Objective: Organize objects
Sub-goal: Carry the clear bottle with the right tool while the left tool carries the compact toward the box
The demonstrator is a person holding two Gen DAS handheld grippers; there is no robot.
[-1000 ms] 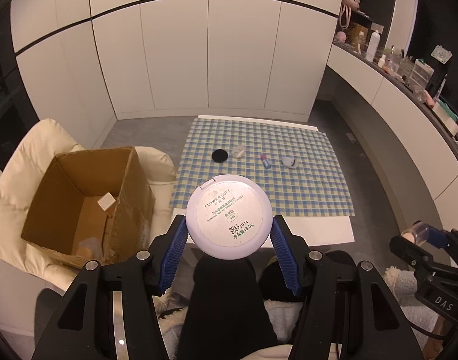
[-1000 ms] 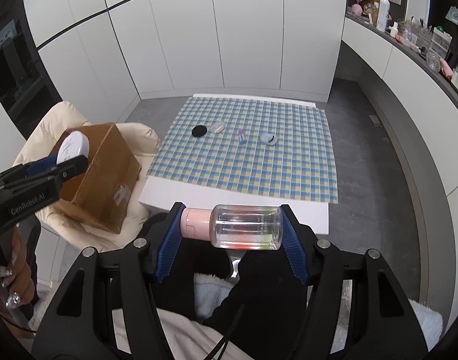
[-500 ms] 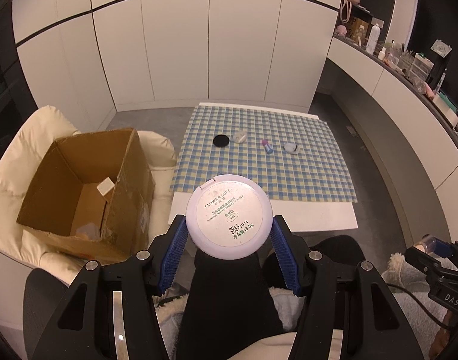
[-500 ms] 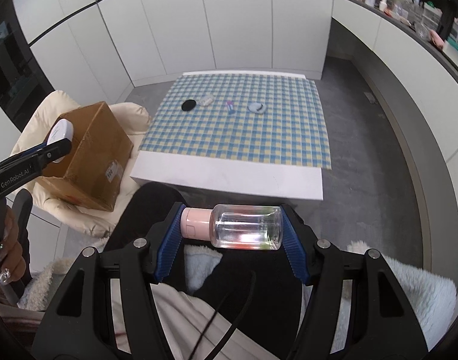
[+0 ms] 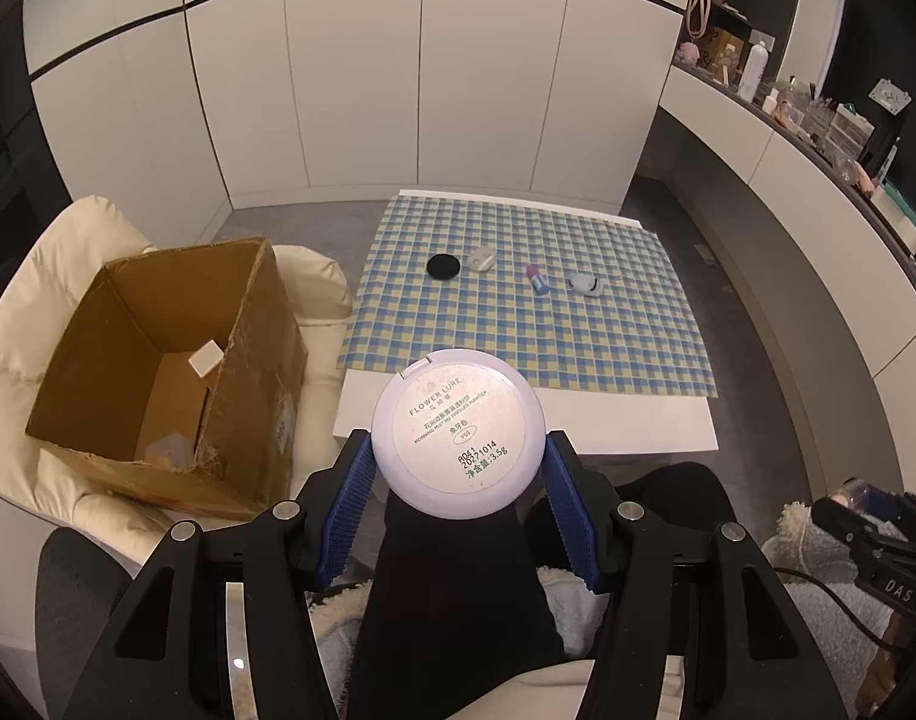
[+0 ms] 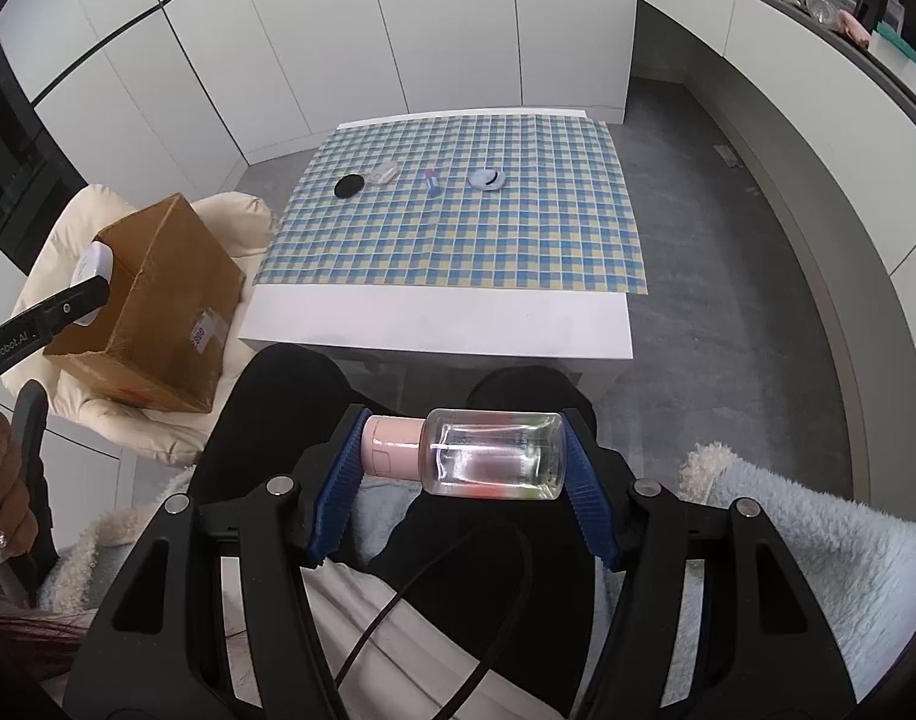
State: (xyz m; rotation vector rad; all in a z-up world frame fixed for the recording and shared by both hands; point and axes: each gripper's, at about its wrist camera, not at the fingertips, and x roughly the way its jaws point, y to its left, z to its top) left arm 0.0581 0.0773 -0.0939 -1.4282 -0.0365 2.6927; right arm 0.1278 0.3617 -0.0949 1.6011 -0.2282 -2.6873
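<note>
White compact: you hold the round powder compact [image 5: 458, 431] in the left claw [image 5: 458, 480], its labelled face toward the camera, pinched across its width by both blue pads [image 5: 347, 513].
Clear bottle: the right claw [image 6: 463, 468] is pressed onto a small bottle [image 6: 491, 456] lying sideways between the pads, pink cap [image 6: 392, 444] against the left pad, base against the right one.
Where they are: both things hang in the air over your lap, short of the tabletop [image 5: 518, 420] and well apart from it.
Cardboard box: the open box [image 5: 158, 360] sits on a cream cushioned seat [image 5: 50, 276] to your left, just beside the tabletop; something pale lies at its bottom, too dim to name.
Left on the cloth: a black disc [image 5: 443, 266], a small pale case [image 5: 481, 257], a pink-and-blue tube [image 5: 537, 279] and a light blue piece [image 5: 585, 283] lie in a loose row on the checked cloth [image 5: 518, 324].
Step in hand: most likely you carry the compact to the box, which seems the collecting place.
How to do it well: bring the left claw over the open top, past the near flap, and lower it inside before you let the pads part, so the compact does not strike the rim.
Bottle grip: the hold is end to end, so keep the squeeze steady; it may slip out if you tilt.
Order: do one hand at a time, since the box mouth looks tight for both claws.
</note>
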